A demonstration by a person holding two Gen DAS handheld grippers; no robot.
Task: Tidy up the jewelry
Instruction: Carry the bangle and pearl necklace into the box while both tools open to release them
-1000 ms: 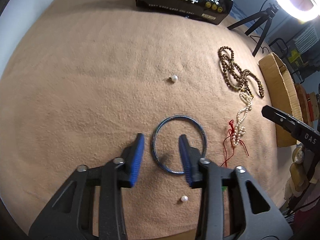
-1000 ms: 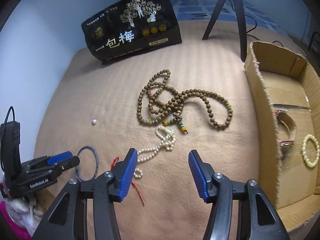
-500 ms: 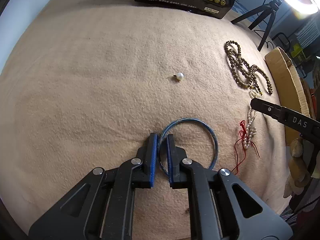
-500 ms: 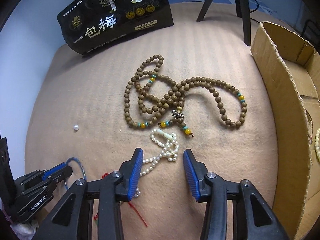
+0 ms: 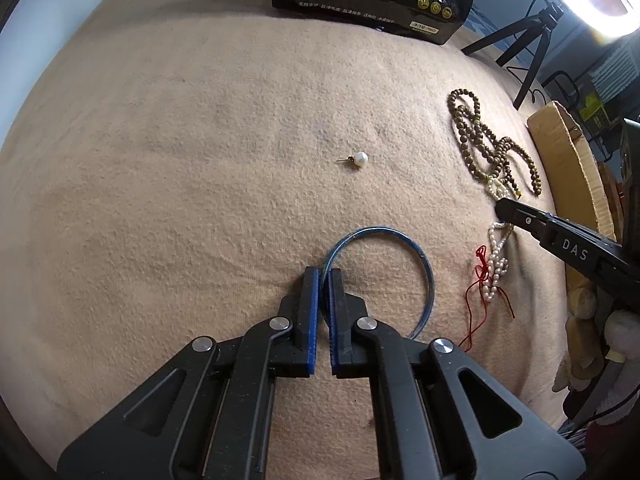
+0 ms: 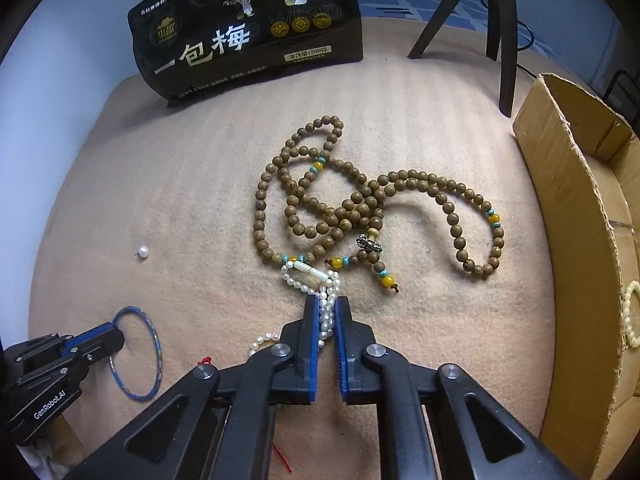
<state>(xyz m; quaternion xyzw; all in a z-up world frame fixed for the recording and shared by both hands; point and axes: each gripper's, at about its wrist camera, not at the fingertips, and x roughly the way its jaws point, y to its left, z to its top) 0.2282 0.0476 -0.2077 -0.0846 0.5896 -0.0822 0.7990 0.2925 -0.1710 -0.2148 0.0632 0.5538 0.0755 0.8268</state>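
My left gripper point(image 5: 324, 276) is shut on the near left rim of the blue bangle point(image 5: 416, 248), which lies on the tan cloth; the bangle also shows in the right wrist view point(image 6: 154, 340). My right gripper point(image 6: 327, 308) is shut on the white pearl strand point(image 6: 326, 292), whose red cord point(image 5: 478, 276) trails behind. The brown bead necklace point(image 6: 360, 200) lies just beyond it, touching the pearls' far end. A pearl earring point(image 5: 360, 159) lies alone on the cloth point(image 5: 180, 180).
A cardboard box point(image 6: 572, 208) stands at the right, with a pale bead bracelet point(image 6: 630, 316) inside. A black snack bag point(image 6: 248, 32) lies at the back. Tripod legs point(image 6: 500, 36) stand at the back right.
Both grippers moved forward and closed: the left one onto the bangle's rim, the right one onto the pearl strand.
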